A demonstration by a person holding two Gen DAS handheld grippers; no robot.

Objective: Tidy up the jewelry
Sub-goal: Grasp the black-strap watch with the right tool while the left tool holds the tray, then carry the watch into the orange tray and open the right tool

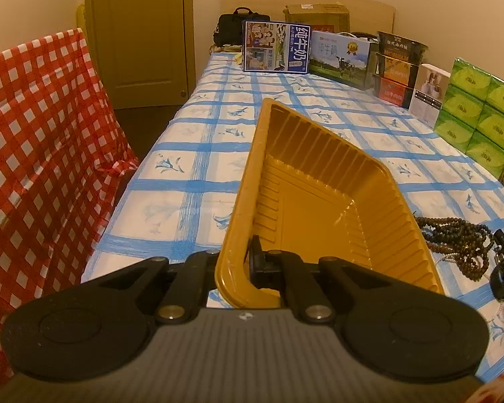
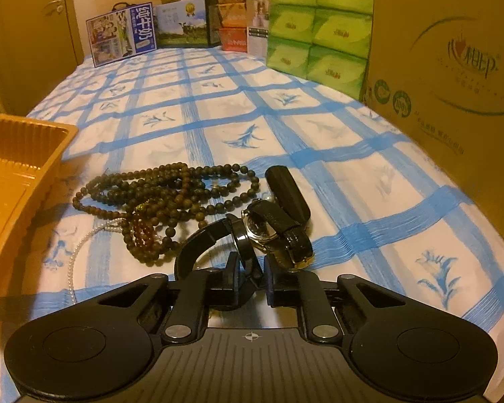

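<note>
My left gripper point(image 1: 242, 268) is shut on the near rim of a gold plastic tray point(image 1: 319, 181), which looks empty and stretches away over the blue-checked cloth. To its right lies a heap of dark bead strands point(image 1: 453, 238). In the right wrist view the dark bead strands point(image 2: 164, 188) lie tangled with a small red bead loop point(image 2: 142, 231) and a thin pearl strand point(image 2: 80, 252). Just ahead is a black-strapped watch point(image 2: 262, 231), with a black oblong piece point(image 2: 287, 191) behind it. My right gripper point(image 2: 250, 268) has its fingers closed narrowly on the watch's black strap. The tray point(image 2: 16, 168) sits at the left.
Printed cartons point(image 1: 277, 47) line the far edge of the table point(image 2: 218, 117). Green tissue packs point(image 2: 316, 23) and a big cardboard box point(image 2: 453, 67) stand along the right side. A red checked cloth point(image 1: 33, 151) hangs left of the table, with a door point(image 1: 141, 33) behind it.
</note>
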